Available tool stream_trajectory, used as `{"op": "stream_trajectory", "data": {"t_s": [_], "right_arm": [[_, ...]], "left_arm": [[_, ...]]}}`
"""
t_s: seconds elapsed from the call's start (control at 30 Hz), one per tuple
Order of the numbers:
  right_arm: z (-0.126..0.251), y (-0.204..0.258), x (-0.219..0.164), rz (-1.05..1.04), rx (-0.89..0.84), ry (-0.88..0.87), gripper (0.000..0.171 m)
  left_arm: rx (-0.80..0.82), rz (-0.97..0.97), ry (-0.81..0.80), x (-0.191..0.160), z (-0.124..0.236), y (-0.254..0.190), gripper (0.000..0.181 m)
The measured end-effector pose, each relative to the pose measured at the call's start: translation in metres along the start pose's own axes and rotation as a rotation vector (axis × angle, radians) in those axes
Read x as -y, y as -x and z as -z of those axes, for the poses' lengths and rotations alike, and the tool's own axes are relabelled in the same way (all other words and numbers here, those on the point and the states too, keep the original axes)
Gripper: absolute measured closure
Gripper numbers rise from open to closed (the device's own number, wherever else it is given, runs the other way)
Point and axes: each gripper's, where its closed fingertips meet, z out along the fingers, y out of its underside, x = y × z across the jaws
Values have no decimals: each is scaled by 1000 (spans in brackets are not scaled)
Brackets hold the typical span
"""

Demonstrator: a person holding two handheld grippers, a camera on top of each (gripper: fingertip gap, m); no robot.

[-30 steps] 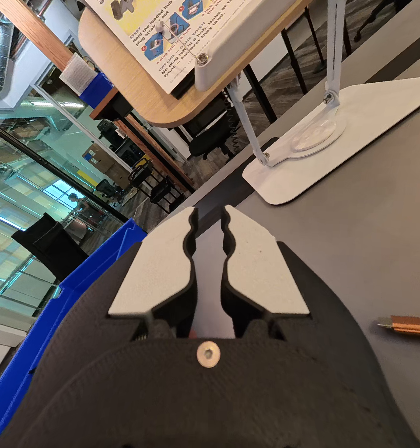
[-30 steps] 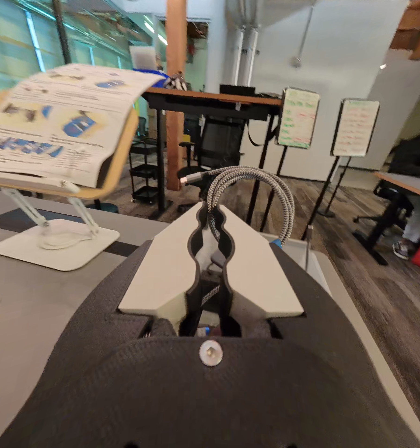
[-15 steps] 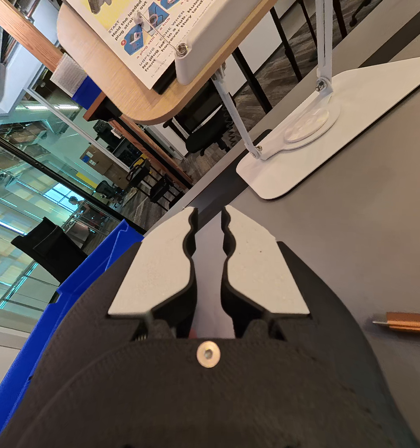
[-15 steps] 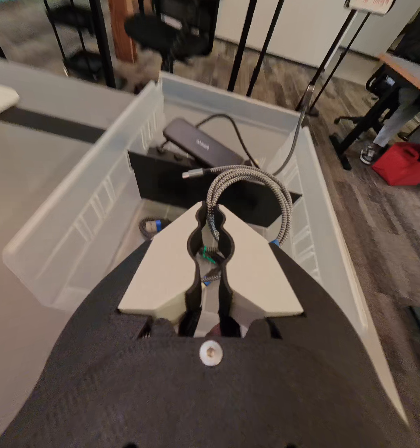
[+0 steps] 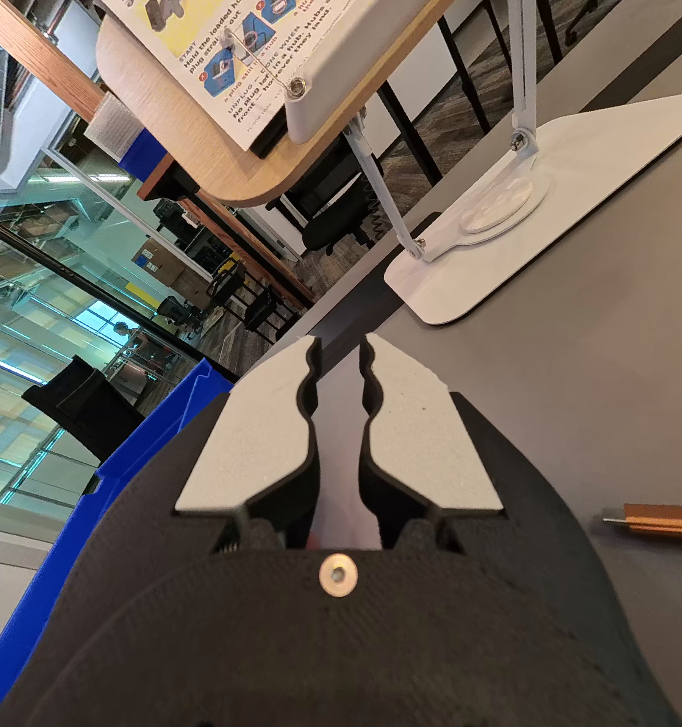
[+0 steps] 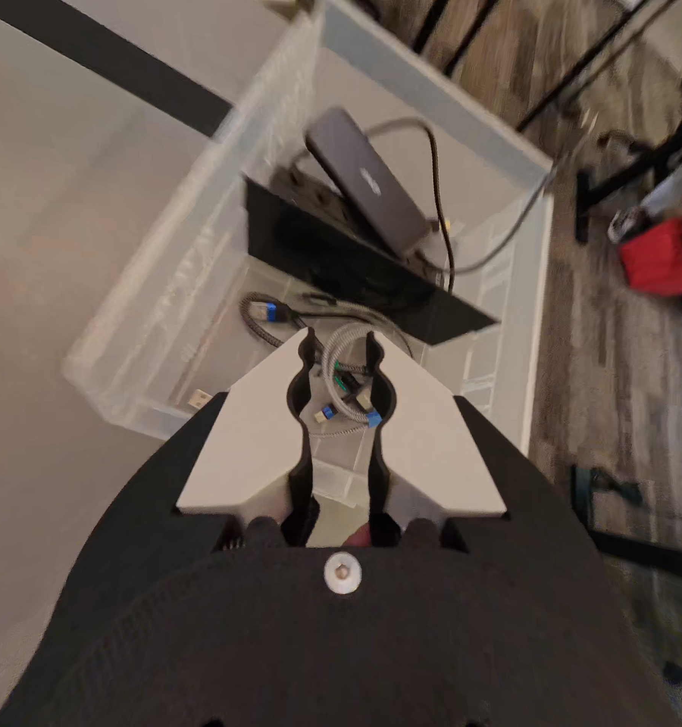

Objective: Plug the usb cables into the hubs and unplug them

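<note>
The right gripper (image 6: 339, 342) hung over the clear bin (image 6: 197, 251), its fingers (image 6: 264, 425) spread with nothing between them. Seen through the gap, a braided grey cable (image 6: 341, 354) lay coiled on the bin floor with other loose cables, their blue-collared plugs (image 6: 270, 312) showing at about 11 o'clock from the fingertips. Judging by that, the bin served as the drop place for unplugged cables. A dark grey hub (image 6: 365, 177) leaned on a black divider (image 6: 355, 271) at 12 o'clock, its own lead trailing toward 3 o'clock.

The left gripper (image 5: 339, 346) pointed low across the grey table (image 5: 567, 393), fingers (image 5: 410, 432) slightly apart and empty, seemingly waiting. A blue bin (image 5: 142, 452) sat at 9 o'clock, a white stand (image 5: 548, 220) holding an instruction sheet (image 5: 229, 51) at 1 o'clock, and a copper-coloured plug (image 5: 662, 519) lay at 4 o'clock, likely the next piece to pick up.
</note>
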Motion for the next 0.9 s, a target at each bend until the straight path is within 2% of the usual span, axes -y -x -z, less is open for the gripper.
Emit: {"op": "stream_trajectory", "data": {"t_s": [0.1,0.2,0.23,0.37,0.43,0.5,0.63,0.7,0.8,0.9], "right_arm": [[39,55,47,169,119,-146,142],[75,158,84,444,343,-274,124],[84,195,91,543,406,-311,124],[110,340,86,809,777,-377,130],[104,387,75,876,886,-323,133],[90,417,63,933,946,-256,135],[75,459,48,886,1089,-153,143],[64,468,38,903,1106,-92,144],[57,474,46,821,1120,-85,169],[54,474,49,787,1132,-81,170]], "left_arm": [[-4,2,0,0,-1,-1,163],[-9,-6,-1,1,-1,-4,163],[-9,-9,-2,2,-1,-4,163],[-3,-14,-6,3,1,-2,163],[-1,-9,-8,2,2,0,163],[0,0,-7,2,2,2,163],[-7,22,-12,2,2,4,163],[-18,30,-15,3,2,3,163],[-31,37,-26,6,1,0,163],[-40,40,-31,8,1,-2,163]]}}
